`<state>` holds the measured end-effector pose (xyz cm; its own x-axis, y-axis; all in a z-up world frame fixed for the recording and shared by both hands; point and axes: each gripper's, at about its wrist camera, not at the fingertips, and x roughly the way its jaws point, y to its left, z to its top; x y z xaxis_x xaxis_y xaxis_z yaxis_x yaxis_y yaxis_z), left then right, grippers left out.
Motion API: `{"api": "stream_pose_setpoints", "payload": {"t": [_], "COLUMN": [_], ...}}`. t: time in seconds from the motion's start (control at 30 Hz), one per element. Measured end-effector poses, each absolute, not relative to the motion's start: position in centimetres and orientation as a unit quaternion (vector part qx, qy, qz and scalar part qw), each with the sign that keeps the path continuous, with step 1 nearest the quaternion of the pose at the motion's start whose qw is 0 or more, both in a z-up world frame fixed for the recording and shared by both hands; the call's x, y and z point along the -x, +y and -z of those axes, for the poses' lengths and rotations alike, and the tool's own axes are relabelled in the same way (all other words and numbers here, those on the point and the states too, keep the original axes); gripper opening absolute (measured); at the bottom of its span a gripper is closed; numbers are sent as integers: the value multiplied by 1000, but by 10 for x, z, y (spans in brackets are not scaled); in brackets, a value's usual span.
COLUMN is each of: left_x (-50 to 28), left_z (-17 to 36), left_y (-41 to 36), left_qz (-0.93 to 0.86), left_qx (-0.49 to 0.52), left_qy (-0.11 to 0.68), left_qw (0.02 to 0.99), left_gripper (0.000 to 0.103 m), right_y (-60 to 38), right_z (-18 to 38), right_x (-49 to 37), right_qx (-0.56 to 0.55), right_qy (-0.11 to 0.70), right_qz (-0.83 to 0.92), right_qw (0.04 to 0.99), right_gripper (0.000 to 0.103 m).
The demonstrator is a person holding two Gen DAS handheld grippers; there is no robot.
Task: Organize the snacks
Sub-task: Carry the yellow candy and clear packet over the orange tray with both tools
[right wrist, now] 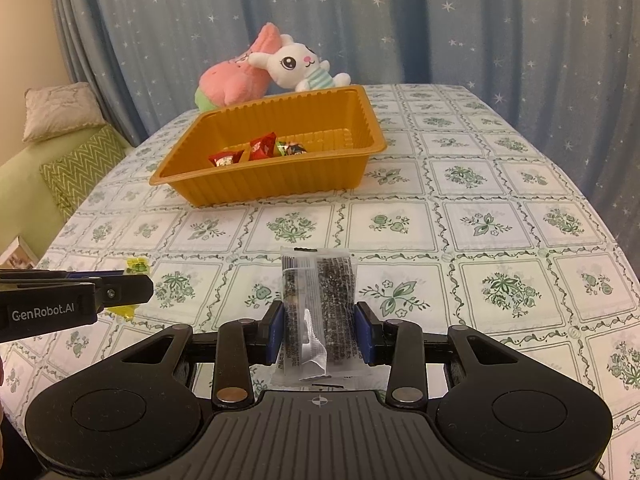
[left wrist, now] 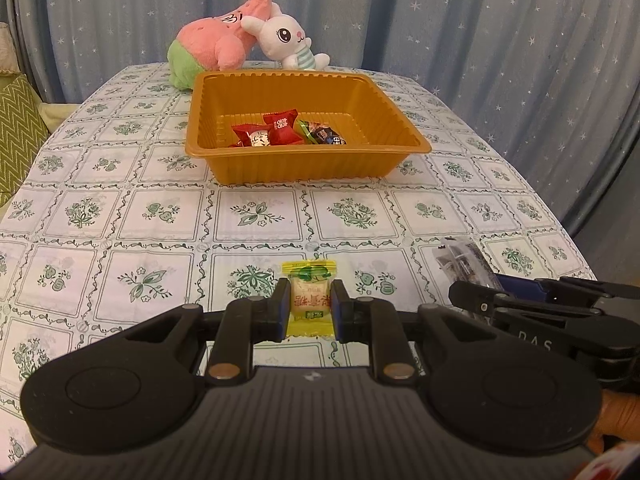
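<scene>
My left gripper (left wrist: 310,300) is shut on a yellow-wrapped candy (left wrist: 308,294) just above the tablecloth near the table's front. My right gripper (right wrist: 318,320) is shut on a clear packet with a dark seaweed-like snack (right wrist: 320,304), also near the front. The orange plastic tray (left wrist: 304,164) stands further back at mid table and holds several wrapped candies (left wrist: 280,128); it also shows in the right wrist view (right wrist: 272,188). The right gripper appears at the right edge of the left view (left wrist: 472,292), the left gripper at the left edge of the right view (right wrist: 148,284).
A pink star plush (left wrist: 216,44) and a white bunny plush (left wrist: 286,42) lie behind the tray. The table has a floral tablecloth (left wrist: 160,216). A blue starred curtain hangs behind. A green sofa with cushions (right wrist: 76,168) stands at the left.
</scene>
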<state>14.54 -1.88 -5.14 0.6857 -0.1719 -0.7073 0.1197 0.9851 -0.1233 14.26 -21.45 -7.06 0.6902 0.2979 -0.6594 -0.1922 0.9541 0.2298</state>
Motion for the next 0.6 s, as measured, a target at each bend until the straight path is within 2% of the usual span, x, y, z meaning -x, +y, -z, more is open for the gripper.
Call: {"api": "stream_pose_setpoints", "payload": {"t": [0.6], "left_x": [-177], "left_z": [37], "left_y": [-16], "left_qz": [95], "left_qx": [25], "left_qy": [376], "left_qw": [921], "left_gripper": [18], "right_y": [-217], "right_z": [53], "right_x": [-181], "right_qx": [-50], "right_qy": [351], "right_qz": [-138], "right_qw": [925], "right_gripper": [38]}}
